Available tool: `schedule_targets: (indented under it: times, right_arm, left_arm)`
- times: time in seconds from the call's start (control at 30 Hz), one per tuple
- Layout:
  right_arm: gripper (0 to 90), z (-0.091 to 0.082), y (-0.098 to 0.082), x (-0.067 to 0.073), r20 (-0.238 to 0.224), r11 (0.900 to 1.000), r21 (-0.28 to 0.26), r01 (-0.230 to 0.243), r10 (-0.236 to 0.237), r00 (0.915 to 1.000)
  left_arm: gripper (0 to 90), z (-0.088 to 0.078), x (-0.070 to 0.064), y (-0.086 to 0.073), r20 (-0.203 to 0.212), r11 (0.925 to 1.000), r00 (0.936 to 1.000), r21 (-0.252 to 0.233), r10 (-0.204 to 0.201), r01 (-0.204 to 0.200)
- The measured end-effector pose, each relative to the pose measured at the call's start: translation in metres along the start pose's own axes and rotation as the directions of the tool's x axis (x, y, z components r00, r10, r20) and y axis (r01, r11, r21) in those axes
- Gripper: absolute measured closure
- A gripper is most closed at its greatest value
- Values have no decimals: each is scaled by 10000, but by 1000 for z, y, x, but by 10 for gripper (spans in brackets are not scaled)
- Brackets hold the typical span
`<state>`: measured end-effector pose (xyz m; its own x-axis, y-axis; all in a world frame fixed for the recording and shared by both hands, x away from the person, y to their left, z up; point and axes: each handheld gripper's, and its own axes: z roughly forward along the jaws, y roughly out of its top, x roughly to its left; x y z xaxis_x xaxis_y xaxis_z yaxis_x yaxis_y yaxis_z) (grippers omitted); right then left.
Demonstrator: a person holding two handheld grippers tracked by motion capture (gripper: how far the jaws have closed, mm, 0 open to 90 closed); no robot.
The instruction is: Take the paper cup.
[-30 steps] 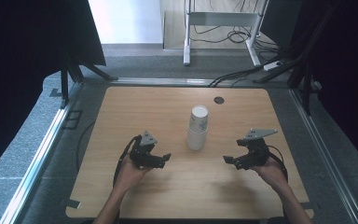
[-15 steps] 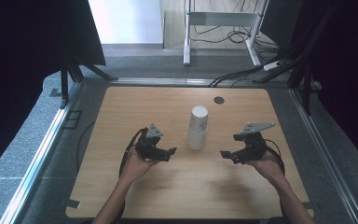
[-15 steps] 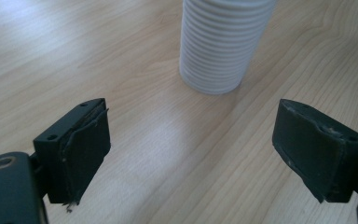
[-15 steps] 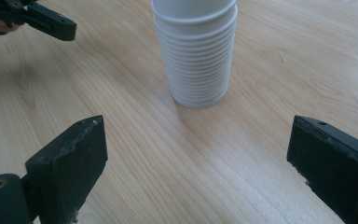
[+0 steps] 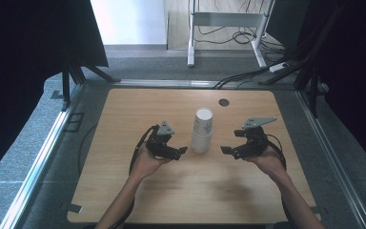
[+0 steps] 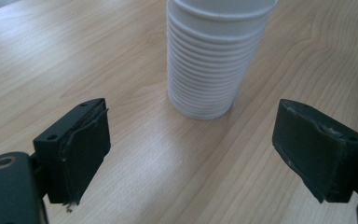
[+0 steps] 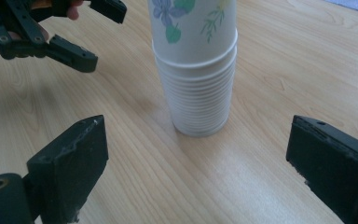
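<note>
The stack of paper cups (image 5: 202,130) is being approached, dead ahead of the wide, empty jaws of the left gripper (image 5: 183,150) and right gripper (image 5: 224,150); closing in from each side is called for next.

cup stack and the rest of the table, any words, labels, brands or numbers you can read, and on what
No readable text anywhere.
Stack of paper cups: the top cup carries a printed flower and leaf pattern, no words or numbers.
Left gripper and right gripper: black, no visible label.
Wooden table: bare wood, no marking.
</note>
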<state>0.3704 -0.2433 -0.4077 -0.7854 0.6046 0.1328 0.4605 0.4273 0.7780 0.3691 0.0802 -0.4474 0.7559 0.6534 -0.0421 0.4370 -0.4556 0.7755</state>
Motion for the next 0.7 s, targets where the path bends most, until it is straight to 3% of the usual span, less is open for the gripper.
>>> schedule_targets:
  times: [0.37, 0.57, 0.7]
  right_arm:
    - [60, 11, 21, -3, -269, 9999, 147, -70, 74, 9996]
    - [58, 16, 33, -7, -257, 10000, -5, -26, 26, 9997]
    - [59, 18, 38, -8, -231, 10000, 37, -3, 4, 9997]
  left_arm:
    - [111, 19, 2, 14, 541, 9995, 9982, -199, -244, 255]
    - [111, 29, 2, 21, 572, 10000, 9984, -42, 30, -27]
    - [112, 34, 2, 24, 611, 10000, 9981, -79, 12, -7]
